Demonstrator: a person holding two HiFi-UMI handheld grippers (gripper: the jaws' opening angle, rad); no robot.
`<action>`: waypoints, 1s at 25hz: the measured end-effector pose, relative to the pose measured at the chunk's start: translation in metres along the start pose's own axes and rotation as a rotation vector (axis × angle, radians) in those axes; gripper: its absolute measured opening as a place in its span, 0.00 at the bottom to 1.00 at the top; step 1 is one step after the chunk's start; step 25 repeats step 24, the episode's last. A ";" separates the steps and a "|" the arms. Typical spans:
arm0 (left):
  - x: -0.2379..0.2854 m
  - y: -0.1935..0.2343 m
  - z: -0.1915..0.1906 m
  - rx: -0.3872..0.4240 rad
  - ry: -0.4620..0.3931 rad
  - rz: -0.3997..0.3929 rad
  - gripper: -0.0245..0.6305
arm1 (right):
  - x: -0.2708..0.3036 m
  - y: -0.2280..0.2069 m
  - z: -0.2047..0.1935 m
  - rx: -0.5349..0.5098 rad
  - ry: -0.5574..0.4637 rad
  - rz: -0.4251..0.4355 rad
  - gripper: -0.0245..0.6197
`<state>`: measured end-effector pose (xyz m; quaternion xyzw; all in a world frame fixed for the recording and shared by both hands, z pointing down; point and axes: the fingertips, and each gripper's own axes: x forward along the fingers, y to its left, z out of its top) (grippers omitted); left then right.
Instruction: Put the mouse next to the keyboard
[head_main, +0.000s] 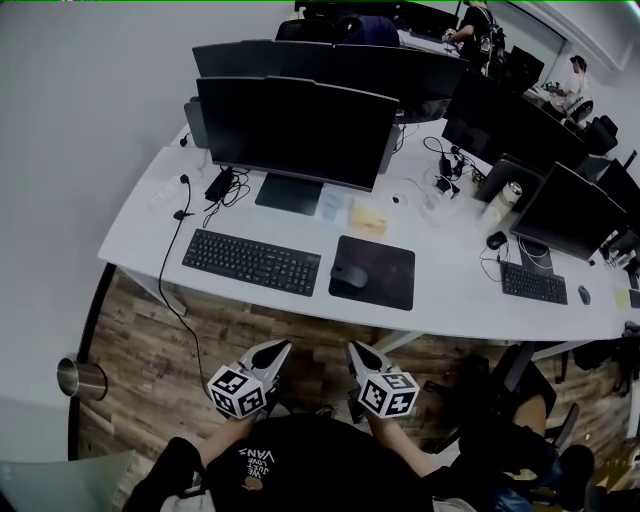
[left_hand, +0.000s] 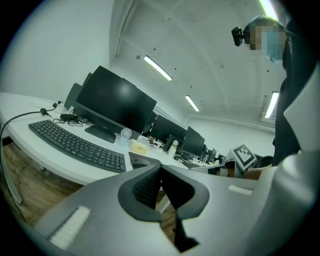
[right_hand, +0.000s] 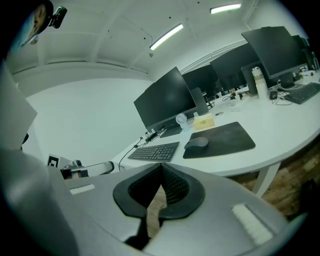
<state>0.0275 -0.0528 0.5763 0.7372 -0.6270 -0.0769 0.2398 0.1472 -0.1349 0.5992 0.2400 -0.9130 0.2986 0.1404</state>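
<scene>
A dark mouse (head_main: 349, 275) lies on the left part of a black mouse pad (head_main: 374, 271) on the white desk (head_main: 450, 290). A black keyboard (head_main: 251, 261) sits left of the pad, in front of a monitor. Both grippers hover over the floor, short of the desk's front edge. My left gripper (head_main: 281, 348) is shut and empty, as is my right gripper (head_main: 354, 349). In the right gripper view the mouse (right_hand: 197, 142), pad and keyboard (right_hand: 154, 151) lie ahead beyond the closed jaw tips (right_hand: 161, 164). The left gripper view shows the keyboard (left_hand: 75, 143) to the left of its closed tips (left_hand: 160, 165).
A large monitor (head_main: 296, 130) stands behind the keyboard, with cables (head_main: 176, 250) hanging off the desk's left side. More monitors, a second keyboard (head_main: 533, 282) and a bottle (head_main: 503, 199) occupy the right. A metal cup (head_main: 78, 377) sits at lower left. People sit at the far desks.
</scene>
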 end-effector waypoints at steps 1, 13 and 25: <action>-0.001 -0.002 -0.003 -0.004 -0.001 0.003 0.04 | -0.002 -0.001 -0.003 -0.002 0.007 0.001 0.05; 0.001 -0.014 -0.015 -0.020 -0.014 0.020 0.04 | -0.017 -0.011 -0.012 -0.022 0.029 -0.003 0.05; 0.008 -0.016 -0.007 -0.006 -0.007 0.006 0.04 | -0.015 -0.012 -0.003 -0.034 0.021 -0.014 0.05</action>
